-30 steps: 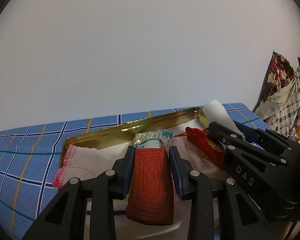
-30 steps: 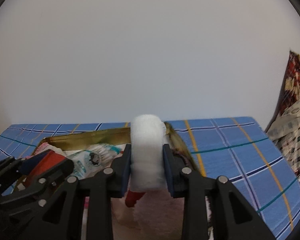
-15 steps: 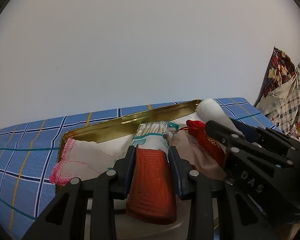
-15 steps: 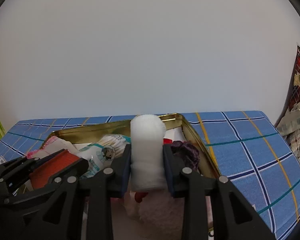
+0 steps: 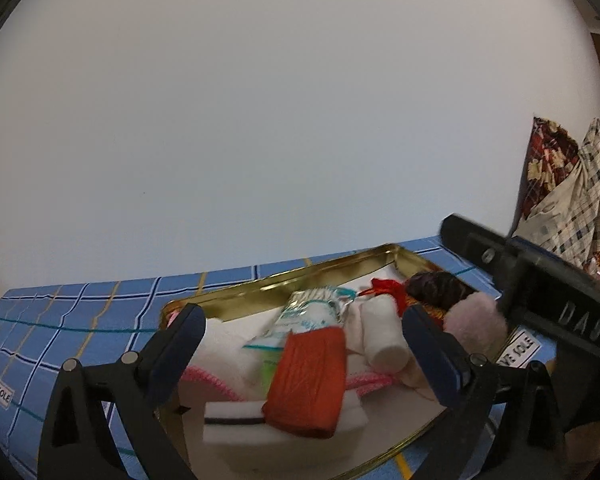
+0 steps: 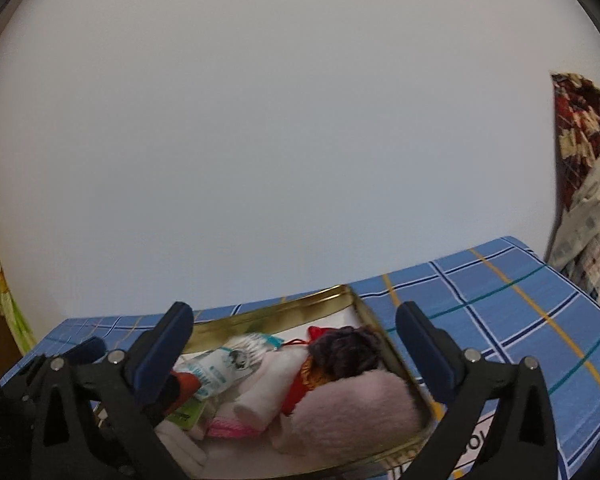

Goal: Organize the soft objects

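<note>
While its jaws open, left hand-held gripper [image 5: 302, 334] frames (untouched) red pad [image 5: 308, 380].

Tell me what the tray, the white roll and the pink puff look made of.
Tray: likely metal, its gold rim glossy and mirror-like. White roll: probably cotton or gauze, matte with soft edges. Pink puff: fuzzy plush or fleece, judging by its blurry nap.

Partly hidden contents and cut-off edges

In the left wrist view, the gold tin's [image 5: 284, 294] lower edge runs off the frame bottom, and the red pad [image 5: 310, 382] covers the lower end of the printed tube [image 5: 310, 318]. In the right wrist view, motion blur smears the tin's contents, and the pink fluffy ball [image 6: 356, 408] hides its lower right corner.
</note>
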Action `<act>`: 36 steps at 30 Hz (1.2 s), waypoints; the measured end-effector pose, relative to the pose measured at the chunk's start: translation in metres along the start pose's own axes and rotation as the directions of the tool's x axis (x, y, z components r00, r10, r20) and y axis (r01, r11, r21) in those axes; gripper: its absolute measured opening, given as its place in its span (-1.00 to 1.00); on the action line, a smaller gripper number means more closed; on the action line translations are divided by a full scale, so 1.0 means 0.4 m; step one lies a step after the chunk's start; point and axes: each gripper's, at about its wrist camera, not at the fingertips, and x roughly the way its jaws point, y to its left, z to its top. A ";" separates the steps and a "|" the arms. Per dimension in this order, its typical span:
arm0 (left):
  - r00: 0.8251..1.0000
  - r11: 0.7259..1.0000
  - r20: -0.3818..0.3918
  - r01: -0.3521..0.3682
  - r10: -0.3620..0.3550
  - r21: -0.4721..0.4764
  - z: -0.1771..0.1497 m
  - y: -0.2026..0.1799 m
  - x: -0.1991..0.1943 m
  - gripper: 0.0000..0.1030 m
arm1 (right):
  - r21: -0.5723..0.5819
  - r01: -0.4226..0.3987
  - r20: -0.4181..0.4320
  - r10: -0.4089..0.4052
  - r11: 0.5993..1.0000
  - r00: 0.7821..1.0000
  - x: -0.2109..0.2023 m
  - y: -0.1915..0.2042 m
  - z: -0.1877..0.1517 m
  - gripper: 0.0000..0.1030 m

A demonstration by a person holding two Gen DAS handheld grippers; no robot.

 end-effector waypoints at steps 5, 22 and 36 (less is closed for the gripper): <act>0.999 0.999 0.003 -0.035 0.035 0.011 -0.012 0.013 -0.007 0.95 | 0.039 0.009 -0.008 -0.008 0.999 1.000 0.004 -0.022 -0.002 1.00; 0.988 0.990 0.085 -0.132 0.128 0.044 -0.059 0.053 -0.085 0.95 | -0.040 0.221 0.231 -0.206 0.974 0.951 -0.123 0.059 -0.038 1.00; 0.991 0.995 0.086 -0.099 0.099 -0.009 -0.078 0.083 -0.143 0.95 | -0.095 0.237 0.251 -0.207 0.967 0.945 -0.193 0.115 -0.070 1.00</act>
